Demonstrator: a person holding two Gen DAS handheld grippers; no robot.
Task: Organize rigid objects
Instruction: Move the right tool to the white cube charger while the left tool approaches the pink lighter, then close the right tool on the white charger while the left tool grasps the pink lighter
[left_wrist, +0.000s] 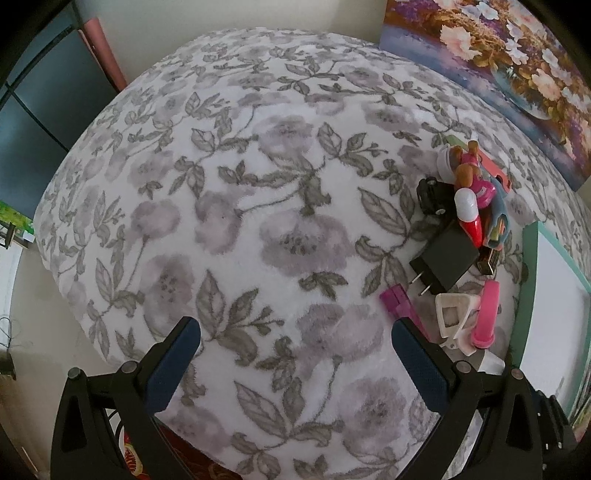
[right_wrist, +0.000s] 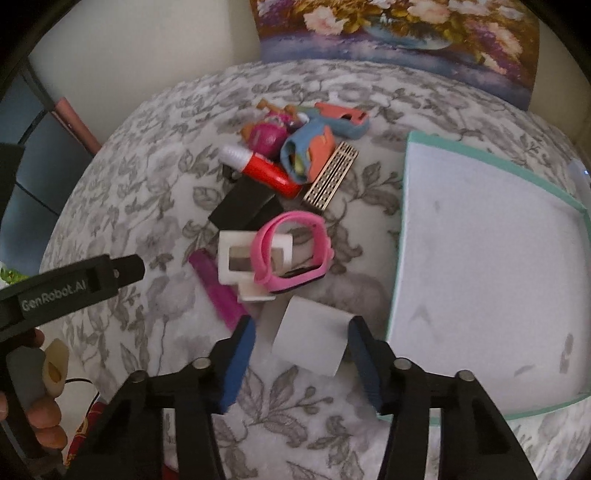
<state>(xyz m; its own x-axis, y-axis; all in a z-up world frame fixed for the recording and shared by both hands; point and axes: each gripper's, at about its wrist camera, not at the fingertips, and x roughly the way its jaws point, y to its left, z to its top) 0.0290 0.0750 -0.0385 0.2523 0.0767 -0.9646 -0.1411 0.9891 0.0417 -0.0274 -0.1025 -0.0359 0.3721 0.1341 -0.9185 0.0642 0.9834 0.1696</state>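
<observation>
The right gripper (right_wrist: 301, 341) straddles a white rectangular block (right_wrist: 310, 338), its jaws apart, left of the teal-rimmed white tray (right_wrist: 400, 236). The left gripper (left_wrist: 295, 343) hangs wide over the floral fleece blanket (left_wrist: 240, 206).

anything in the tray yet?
No. In the right wrist view the tray shows only its bare white floor, while the pink watch and the other items lie on the blanket beside it.

black charger (right_wrist: 242, 206): far end under red tube (right_wrist: 267, 171) | teal box (right_wrist: 400, 236): cut by frame edge
</observation>
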